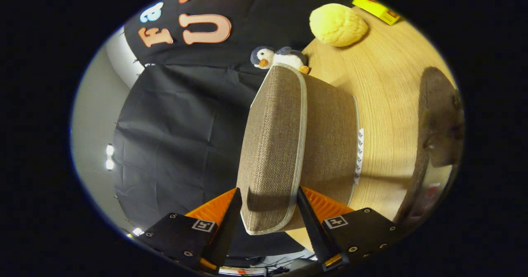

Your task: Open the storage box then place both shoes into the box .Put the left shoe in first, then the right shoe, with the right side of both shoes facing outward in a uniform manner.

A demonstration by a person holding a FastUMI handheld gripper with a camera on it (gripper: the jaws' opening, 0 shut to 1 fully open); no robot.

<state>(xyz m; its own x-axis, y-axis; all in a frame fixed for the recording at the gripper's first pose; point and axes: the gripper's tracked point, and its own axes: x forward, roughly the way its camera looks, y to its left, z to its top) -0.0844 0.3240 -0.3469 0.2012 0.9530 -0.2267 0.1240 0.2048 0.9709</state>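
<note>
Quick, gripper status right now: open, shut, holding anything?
Gripper: closed on the storage box lid, one finger on each side of its near edge.

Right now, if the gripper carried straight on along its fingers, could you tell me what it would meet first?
The gripper already has the storage box lid between its fingers, apparently pressing on both sides. Going straight on, it would just slide further along that lid; the toy penguin lies beyond, though depth is unclear.

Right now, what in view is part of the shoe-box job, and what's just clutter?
Job:
- storage box lid, gripped between the gripper fingers
- storage box
- brown shoe on the table

Clutter:
- penguin plush
- yellow plush
- yellow carton
</note>
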